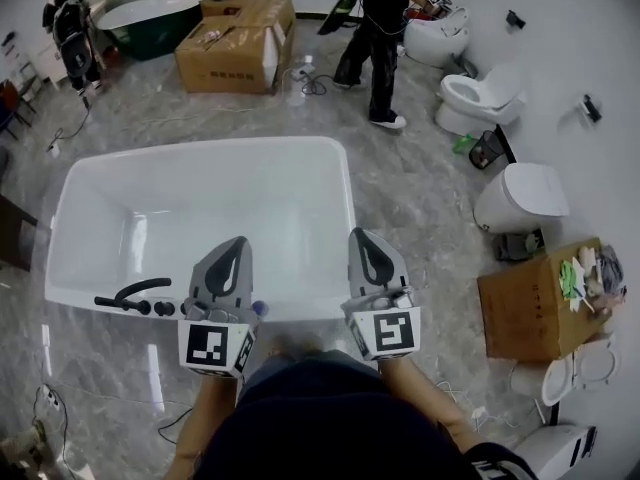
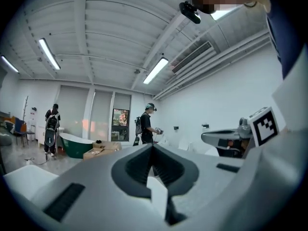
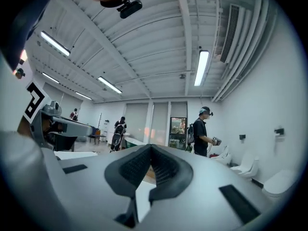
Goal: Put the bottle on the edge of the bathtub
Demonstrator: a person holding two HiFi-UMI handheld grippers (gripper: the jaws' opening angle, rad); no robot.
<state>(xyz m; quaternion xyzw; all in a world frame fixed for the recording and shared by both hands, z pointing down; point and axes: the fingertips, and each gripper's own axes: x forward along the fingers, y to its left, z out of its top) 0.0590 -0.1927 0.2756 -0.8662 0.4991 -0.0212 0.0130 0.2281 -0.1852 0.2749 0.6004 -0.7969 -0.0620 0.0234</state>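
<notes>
Head view: white bathtub (image 1: pixel 200 150) at centre, black faucet (image 1: pixel 135 295) on near rim, left. Left hand-held gripper (image 1: pixel 232 244) and right hand-held gripper (image 1: pixel 366 236) side by side above near rim. Both clenched, jaws tip to tip, nothing between. Bottle: cannot tell where.

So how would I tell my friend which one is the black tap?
Look for the big white bathtub in the middle of the room. On its near rim, toward the left end, sits the black tap, just left of the left tongs. It's the only black thing on that all-white tub, with a curved spout and small round knobs.
</notes>
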